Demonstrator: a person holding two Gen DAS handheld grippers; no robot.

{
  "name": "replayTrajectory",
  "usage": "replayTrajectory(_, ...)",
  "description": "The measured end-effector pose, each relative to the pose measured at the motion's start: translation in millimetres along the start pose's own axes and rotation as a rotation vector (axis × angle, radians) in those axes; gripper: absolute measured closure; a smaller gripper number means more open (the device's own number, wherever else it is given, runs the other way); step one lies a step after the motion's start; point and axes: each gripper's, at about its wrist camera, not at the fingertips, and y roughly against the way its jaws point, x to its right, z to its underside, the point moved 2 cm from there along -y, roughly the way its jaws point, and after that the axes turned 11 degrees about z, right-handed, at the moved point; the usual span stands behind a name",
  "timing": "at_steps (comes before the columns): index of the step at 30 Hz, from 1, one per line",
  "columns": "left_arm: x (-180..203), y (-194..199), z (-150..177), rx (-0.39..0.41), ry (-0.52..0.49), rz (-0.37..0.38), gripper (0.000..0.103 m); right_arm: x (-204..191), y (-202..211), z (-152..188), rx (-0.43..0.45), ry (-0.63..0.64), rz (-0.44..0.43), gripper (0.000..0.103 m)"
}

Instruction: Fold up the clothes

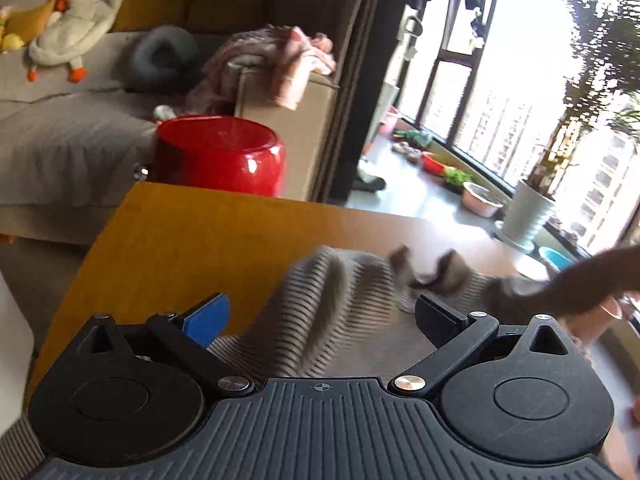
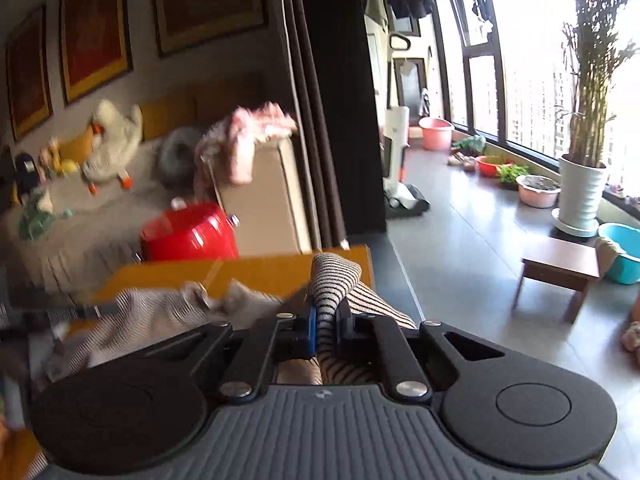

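Observation:
A grey-and-black striped garment (image 1: 340,312) lies rumpled on the yellow-brown table (image 1: 180,240). My left gripper (image 1: 320,316) is open just above it, fingers wide apart, with the cloth running between and under them. In the right wrist view the same striped garment (image 2: 152,312) stretches leftward across the table (image 2: 260,270). My right gripper (image 2: 326,320) is shut on a bunched fold of the cloth, which sticks up past the fingertips. A dark blurred strip of the garment (image 1: 592,280) rises at the right edge of the left wrist view.
A red round bin (image 1: 220,156) stands beyond the table's far edge, by a sofa with a plush goose (image 1: 72,28) and pink clothes (image 1: 276,60). To the right are a low wooden stool (image 2: 560,268), a blue basin (image 2: 620,252) and a white plant pot (image 2: 580,196) by the window.

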Motion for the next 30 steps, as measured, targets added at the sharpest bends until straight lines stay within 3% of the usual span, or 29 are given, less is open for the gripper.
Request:
replayTrajectory(2,18,5,15,-0.048,-0.014,0.100,0.001,-17,-4,-20,0.022,-0.028,-0.084,0.095)
replayTrajectory(4,31,8,31,-0.092,-0.036,0.169,0.000,-43,-18,-24,-0.009,-0.017,-0.143,0.095)
replayTrajectory(7,42,4,54,-0.151,-0.073,0.207,0.000,-82,-38,-29,-0.056,0.000,-0.230,0.086)
replayTrajectory(10,37,-2,68,-0.181,-0.084,0.191,0.000,-96,-43,-27,-0.046,-0.050,-0.315,0.068)
replayTrajectory(15,28,-2,68,-0.168,-0.057,0.202,0.000,-101,-34,-17,-0.003,0.052,-0.253,0.068)
replayTrajectory(22,26,3,71,-0.164,-0.043,0.212,0.000,-118,-25,56,-0.009,0.491,-0.156,0.058)
replayTrajectory(25,25,6,72,-0.166,-0.042,0.215,0.000,-140,-27,84,0.081,0.760,-0.110,0.057)
replayTrajectory(30,23,6,71,-0.165,-0.036,0.222,0.000,-164,-54,117,0.194,1.099,-0.014,0.053)
